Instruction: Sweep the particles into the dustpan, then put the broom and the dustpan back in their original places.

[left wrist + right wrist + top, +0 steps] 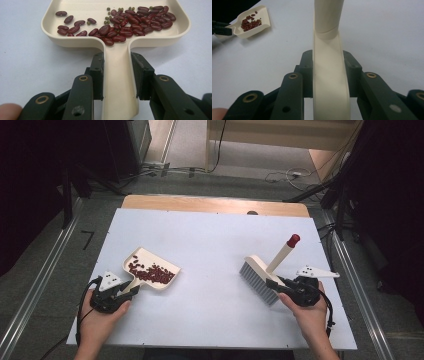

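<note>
Nearest the person, two hands rest on a white table (215, 235). The left gripper (124, 292) has its jaws part-way closed, pressing both sides of the flat handle of a cream dustpan (150, 268); in the left gripper view the black pads (98, 75) touch the handle's edges. The pan sits on the table at the left, holding dark red kidney beans (130, 23) and a few small green beans (108, 18). At the right, the right gripper (274, 283) clamps the cream back of a hand brush (260, 275), its grey bristles pointing towards the table's middle. The brush's handle rises away, ending in a red tip (293, 240).
</note>
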The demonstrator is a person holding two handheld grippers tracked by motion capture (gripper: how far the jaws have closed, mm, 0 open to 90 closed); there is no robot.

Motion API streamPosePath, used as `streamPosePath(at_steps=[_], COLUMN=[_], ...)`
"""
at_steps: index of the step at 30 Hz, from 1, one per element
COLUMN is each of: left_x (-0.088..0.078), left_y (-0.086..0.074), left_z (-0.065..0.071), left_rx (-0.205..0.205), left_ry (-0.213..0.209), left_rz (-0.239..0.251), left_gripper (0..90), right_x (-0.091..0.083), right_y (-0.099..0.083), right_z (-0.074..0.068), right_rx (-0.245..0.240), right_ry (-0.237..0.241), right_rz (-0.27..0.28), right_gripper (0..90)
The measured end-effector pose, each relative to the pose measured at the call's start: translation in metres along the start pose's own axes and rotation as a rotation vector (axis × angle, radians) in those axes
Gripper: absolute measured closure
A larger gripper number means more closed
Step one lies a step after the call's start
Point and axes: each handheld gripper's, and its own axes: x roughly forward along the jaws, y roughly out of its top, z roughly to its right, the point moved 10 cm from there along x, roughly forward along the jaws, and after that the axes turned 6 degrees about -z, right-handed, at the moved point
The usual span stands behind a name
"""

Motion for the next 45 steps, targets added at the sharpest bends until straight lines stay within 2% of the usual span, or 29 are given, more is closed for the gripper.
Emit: streamPosePath(at_steps=[6,14,20,23,29,37,40,42,45], left_x=[0.003,0.005,0.006,0.008,0.011,0.013,0.014,0.014,0.014], left_y=[-0.001,-0.002,-0.003,-0.004,-0.007,-0.007,-0.006,-0.006,-0.006], left_z=[0.002,0.004,0.004,0.006,0.008,0.01,0.01,0.01,0.01], left_rx=[-0.002,-0.009,-0.016,-0.021,-0.03,-0.046,-0.051,-0.057,-0.062], left_ry=[-0.002,-0.001,0.001,0.004,0.019,0.047,0.055,0.064,0.069], left_rz=[-0.004,-0.006,-0.006,-0.008,-0.02,-0.025,-0.025,-0.028,-0.027], left_gripper=[66.3,66.3,66.2,66.2,66.0,65.9,65.8,65.7,65.7], right_x=[0.003,0.004,0.005,0.006,0.009,0.015,0.019,0.021,0.021], right_y=[-0.004,-0.009,-0.009,-0.009,-0.014,-0.021,-0.027,-0.029,-0.03], right_z=[0.016,0.034,0.037,0.04,0.052,0.063,0.068,0.071,0.074], right_rx=[0.074,0.141,0.109,0.125,0.188,0.222,0.209,0.217,0.217], right_ry=[0.017,0.041,0.041,0.043,0.056,0.03,-0.01,-0.027,-0.053], right_rz=[0.003,0.021,0.029,0.026,0.008,-0.026,-0.068,-0.085,-0.09], right_gripper=[64.9,64.9,64.4,63.7,60.9,57.1,53.9,52.7,50.1])
